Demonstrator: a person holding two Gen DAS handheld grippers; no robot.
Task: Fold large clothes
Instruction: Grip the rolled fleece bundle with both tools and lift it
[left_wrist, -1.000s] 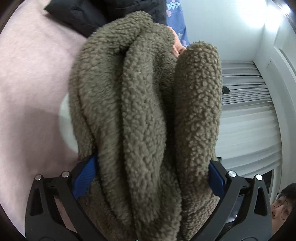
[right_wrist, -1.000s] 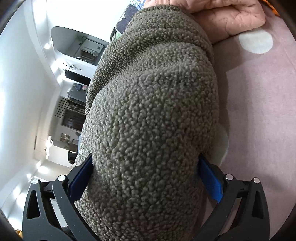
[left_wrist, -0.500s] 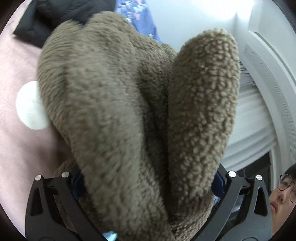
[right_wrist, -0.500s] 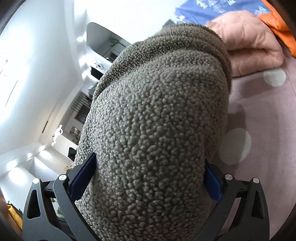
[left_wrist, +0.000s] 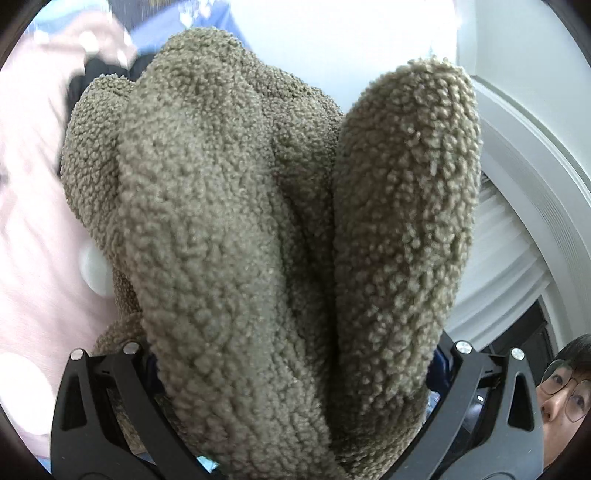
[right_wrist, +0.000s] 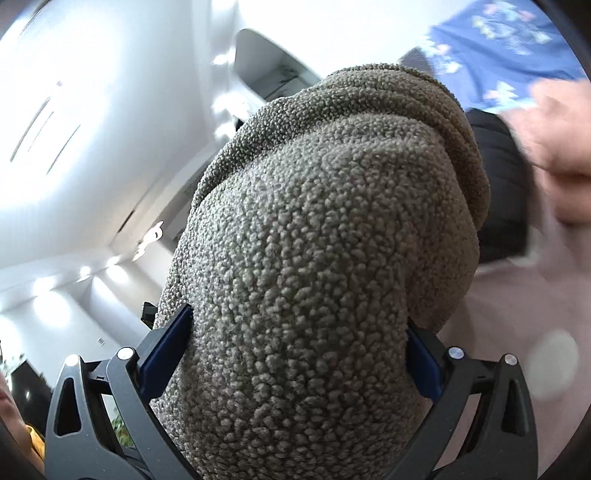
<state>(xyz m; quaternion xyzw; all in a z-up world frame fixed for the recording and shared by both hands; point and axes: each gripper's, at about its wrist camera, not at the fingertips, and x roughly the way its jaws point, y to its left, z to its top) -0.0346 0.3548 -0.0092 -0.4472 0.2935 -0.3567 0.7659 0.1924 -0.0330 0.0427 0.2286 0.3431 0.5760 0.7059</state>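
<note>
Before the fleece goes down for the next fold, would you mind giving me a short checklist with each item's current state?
1. Left gripper clamped on the fleece garment: ok.
2. Right gripper clamped on the same fleece: ok.
3. Fleece spread flat between the grippers: not ok, it is bunched in thick rolls.
4. Pink bedspread free for laying down: cannot tell, the fleece hides most of it.
5. Black garment clear of the landing spot: cannot tell.
</note>
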